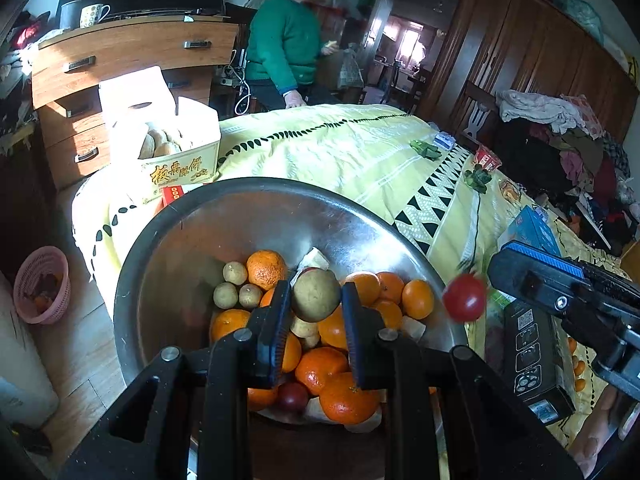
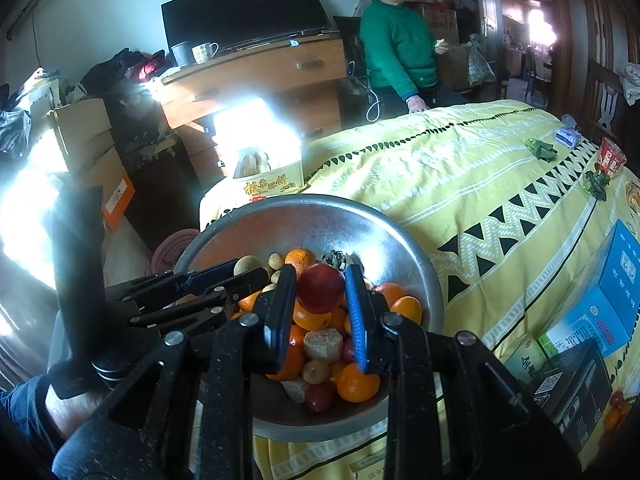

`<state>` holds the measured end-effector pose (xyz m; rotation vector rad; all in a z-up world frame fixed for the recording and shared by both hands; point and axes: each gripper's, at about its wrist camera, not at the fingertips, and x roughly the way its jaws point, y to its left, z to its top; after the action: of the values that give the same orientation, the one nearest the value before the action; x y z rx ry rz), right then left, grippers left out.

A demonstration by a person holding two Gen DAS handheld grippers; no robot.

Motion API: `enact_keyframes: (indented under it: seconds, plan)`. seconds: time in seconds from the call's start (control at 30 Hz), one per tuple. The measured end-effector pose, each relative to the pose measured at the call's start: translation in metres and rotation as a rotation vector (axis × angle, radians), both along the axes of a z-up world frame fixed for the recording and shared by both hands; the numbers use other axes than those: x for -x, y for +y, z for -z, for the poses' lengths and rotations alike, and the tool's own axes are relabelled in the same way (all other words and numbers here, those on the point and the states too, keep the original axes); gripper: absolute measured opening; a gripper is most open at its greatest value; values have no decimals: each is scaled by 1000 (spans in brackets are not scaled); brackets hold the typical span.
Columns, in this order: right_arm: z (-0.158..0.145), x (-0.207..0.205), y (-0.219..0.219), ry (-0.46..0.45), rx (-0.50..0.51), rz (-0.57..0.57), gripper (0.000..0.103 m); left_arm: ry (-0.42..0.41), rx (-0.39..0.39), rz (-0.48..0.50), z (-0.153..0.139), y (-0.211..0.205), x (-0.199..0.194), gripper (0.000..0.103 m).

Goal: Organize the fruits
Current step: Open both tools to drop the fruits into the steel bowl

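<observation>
The near rim of the metal bowl (image 1: 248, 216) is hidden behind the black linkages in both wrist views, and fruit at the bottom of the pile is cut off by the tongs' arms. The bowl is round, dull brushed steel, and stands on a yellow patterned bedcover (image 1: 360, 152). In it lie glossy oranges (image 1: 266, 268), small tan round fruits (image 1: 235, 273), dark red fruits (image 2: 320, 396) and pale cut chunks (image 2: 323, 345).

The left tongs (image 1: 316, 300) are clenched on a smooth, brownish-green round fruit (image 1: 316, 295), held over the pile. The right tongs (image 2: 320, 288) are clenched on a shiny red fruit (image 2: 320, 288), over the bowl's right side.

Far left, a cardboard box (image 1: 180, 168) holds pale lumps washed out by glare. A person in a green sweater (image 1: 284, 40) stands beyond the bed.
</observation>
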<state>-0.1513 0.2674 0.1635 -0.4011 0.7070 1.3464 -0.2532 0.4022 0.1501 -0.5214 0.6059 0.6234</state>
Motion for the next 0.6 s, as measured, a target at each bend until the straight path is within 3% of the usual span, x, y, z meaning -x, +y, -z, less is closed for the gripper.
enact_keyframes:
  seconds: [0.03,0.07,0.1,0.17,0.33,0.43,0.47,0.57,0.6]
  plan:
    - [2,0,1,5,9,-4,27,12,7,-7,2,1,0,36]
    - [3,0,1,7,18,-5,33,13,13,-12,4,2,1,50]
    - [2,0,0,5,14,0,50,10,19,-21,4,2,3,56]
    - [-4,-1,-8,-3,-12,16,66,8,5,-48,2,1,6,67]
    - [-41,-2,-51,-20,-120,45,65,-43,-60,-56,-26,-13,7,67]
    - [-83,7,-119,-129,-279,93,65,-118,-127,22,-62,-46,-5,67]
    - [-93,11,-141,-174,-326,121,69,-150,-150,66,-75,-62,-12,67]
    - [-114,19,-224,-339,-440,307,103,-252,-196,247,-114,-128,-42,67]
    - [-115,18,-249,-372,-454,372,103,-277,-207,312,-124,-151,-53,67]
